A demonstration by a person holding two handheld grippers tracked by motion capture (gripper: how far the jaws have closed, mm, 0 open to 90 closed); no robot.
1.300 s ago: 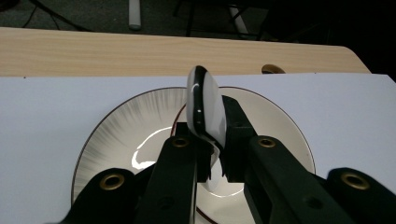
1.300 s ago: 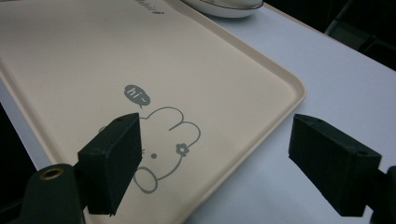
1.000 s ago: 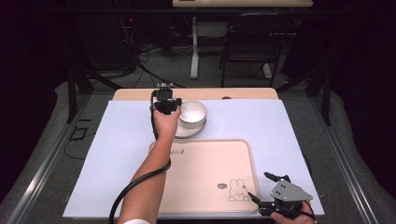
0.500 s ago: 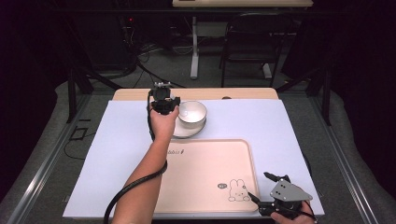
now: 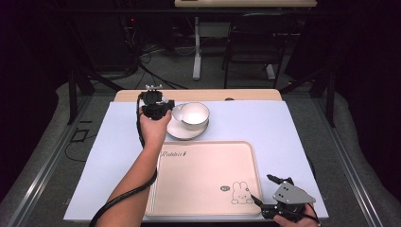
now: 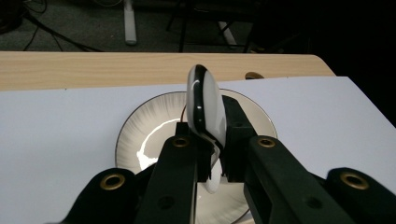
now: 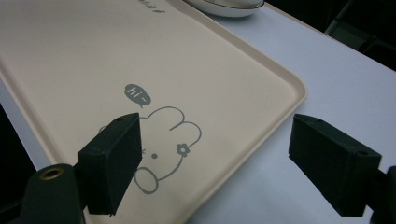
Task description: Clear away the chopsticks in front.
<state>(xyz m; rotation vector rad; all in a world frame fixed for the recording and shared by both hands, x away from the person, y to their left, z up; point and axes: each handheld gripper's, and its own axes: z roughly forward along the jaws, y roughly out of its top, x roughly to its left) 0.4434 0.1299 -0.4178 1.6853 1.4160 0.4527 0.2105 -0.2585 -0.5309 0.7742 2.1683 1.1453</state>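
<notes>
- the spoon [image 6: 204,105] is white with a dark edge, pinched at its handle between the jaws of the left gripper [image 6: 212,154]; its bowl stands up beyond the jaw tips, turned edge-on to the left gripper view.
- its long axis runs up and away from the fingertips [image 6: 180,149], in line with the jaws, so it reads as upright or nearly so, though how far it tilts is hard to tell from this angle.
- taking the saucer [image 5: 176,130] as landmark: the spoon hangs over the saucer's left part, apparently lifted off it, just left of the white bowl [image 5: 195,114] that sits on the saucer.
- the left gripper is clenched on the spoon handle; in the high view it sits at the saucer's left rim.
- the tray [image 5: 208,189] with the rabbit drawing lies just on the near side of the saucer and is bare.
- the right gripper [image 7: 215,163] is well away from the saucer, at the tray's near right corner, its jaws spread wide with nothing between them.
- the left hand is by far the nearer one; the coming move likely turns on swinging the spoon from over the saucer toward the tray or the bowl.
</notes>
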